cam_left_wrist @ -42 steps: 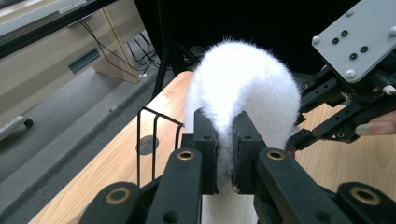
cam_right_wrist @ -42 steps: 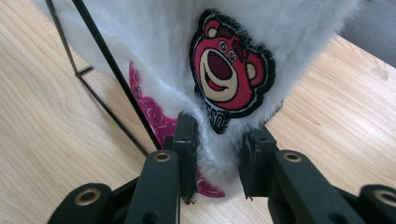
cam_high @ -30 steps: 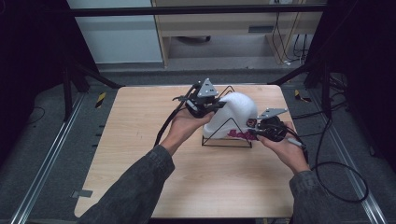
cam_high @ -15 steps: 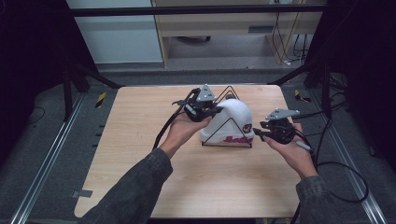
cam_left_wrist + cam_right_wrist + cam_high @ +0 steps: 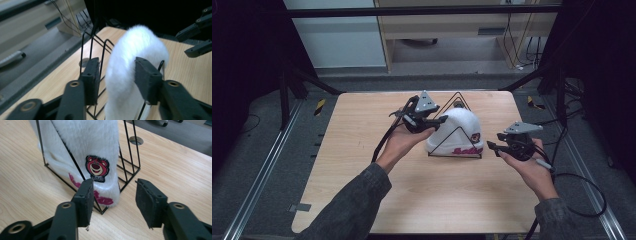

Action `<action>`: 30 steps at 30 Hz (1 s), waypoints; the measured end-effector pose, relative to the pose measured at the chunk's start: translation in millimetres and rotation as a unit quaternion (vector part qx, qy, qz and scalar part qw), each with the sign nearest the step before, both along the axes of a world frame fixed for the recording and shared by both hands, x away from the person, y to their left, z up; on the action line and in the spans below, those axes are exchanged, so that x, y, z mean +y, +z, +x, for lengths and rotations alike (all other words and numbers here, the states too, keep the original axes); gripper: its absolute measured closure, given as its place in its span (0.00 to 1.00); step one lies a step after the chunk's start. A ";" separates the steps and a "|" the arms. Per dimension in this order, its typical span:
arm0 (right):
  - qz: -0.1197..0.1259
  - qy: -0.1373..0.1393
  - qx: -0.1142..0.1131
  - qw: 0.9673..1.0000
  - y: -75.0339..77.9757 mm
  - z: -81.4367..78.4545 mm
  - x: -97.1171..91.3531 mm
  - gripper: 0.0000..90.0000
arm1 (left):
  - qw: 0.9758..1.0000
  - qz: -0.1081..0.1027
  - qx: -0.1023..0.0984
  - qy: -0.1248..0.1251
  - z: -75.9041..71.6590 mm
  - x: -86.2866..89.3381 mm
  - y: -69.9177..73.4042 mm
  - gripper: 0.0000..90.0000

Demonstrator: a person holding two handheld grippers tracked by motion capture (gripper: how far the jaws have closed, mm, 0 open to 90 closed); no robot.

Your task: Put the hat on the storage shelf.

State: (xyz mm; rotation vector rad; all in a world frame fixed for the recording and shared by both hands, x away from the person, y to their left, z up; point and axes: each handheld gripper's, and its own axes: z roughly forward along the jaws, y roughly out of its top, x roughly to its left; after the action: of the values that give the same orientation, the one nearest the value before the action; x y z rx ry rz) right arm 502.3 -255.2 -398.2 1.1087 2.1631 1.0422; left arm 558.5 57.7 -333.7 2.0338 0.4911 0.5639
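Both claws – L [image 5: 438, 121], R [image 5: 492, 146] – just opened, off hat [image 5: 459, 131]

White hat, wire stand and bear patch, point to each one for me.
white hat [image 5: 459, 127], high view, on its crown.
wire stand [image 5: 128, 150], right gripper view, on an upright rod.
bear patch [image 5: 97, 168], right gripper view, on the bear's face.
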 end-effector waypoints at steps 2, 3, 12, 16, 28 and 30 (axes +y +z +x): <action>-0.002 -0.007 -0.002 1.000 1.5 -4.3 -0.9 0.49 | 1.000 0.004 0.005 0.001 -3.2 0.1 1.9 0.49; -0.004 -0.012 -0.005 1.000 2.3 -7.0 -1.4 0.48 | 1.000 0.006 0.003 0.003 -5.6 0.2 3.3 0.45; 0.000 -0.026 -0.023 0.999 2.5 -23.9 6.4 0.35 | 1.000 0.015 0.005 -0.012 -20.9 2.2 9.0 0.23; 0.001 -0.022 -0.026 0.999 5.2 -27.6 8.8 0.30 | 1.000 0.011 0.009 -0.015 -26.6 1.2 8.4 0.17; 0.000 -0.008 -0.028 1.000 16.9 -48.8 18.3 0.17 | 0.999 0.033 0.028 -0.009 -50.0 16.8 -5.0 0.11; -0.004 0.001 -0.030 1.000 17.9 -53.6 24.4 0.14 | 0.999 0.029 0.030 -0.001 -53.8 25.8 -8.5 0.11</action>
State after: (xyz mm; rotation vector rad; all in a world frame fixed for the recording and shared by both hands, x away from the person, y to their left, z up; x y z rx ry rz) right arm 448.7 -230.8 -380.3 1.0599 2.1200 1.0531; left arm 504.7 83.6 -342.2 2.1109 0.5145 0.5230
